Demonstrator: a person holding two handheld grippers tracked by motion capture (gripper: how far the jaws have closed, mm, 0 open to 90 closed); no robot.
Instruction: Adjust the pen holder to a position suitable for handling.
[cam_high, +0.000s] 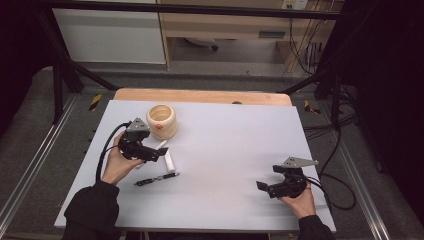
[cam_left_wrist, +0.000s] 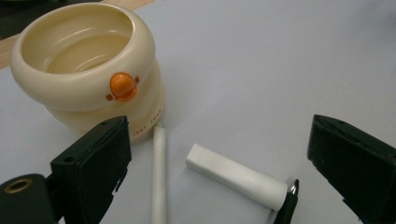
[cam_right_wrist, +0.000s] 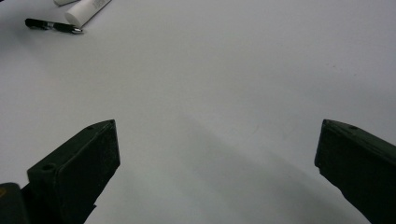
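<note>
hovering by the cup (cam_high: 161, 121), the left gripper (cam_left_wrist: 219, 154) spreads empty fingers (cam_left_wrist: 95, 163) wide over a white tube (cam_left_wrist: 236, 175) and stick (cam_left_wrist: 159, 182), probably lining up a pick; pen (cam_high: 157, 179) nearby; the right gripper (cam_right_wrist: 217, 163) idles wide open, empty, above bare worktop (cam_high: 230, 145).

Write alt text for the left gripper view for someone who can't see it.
Two open black jaws of the left gripper frame a thin white stick and a thicker white tube lying on a pale table. A cream ribbed cup with an orange knob stands upright behind them.
</note>
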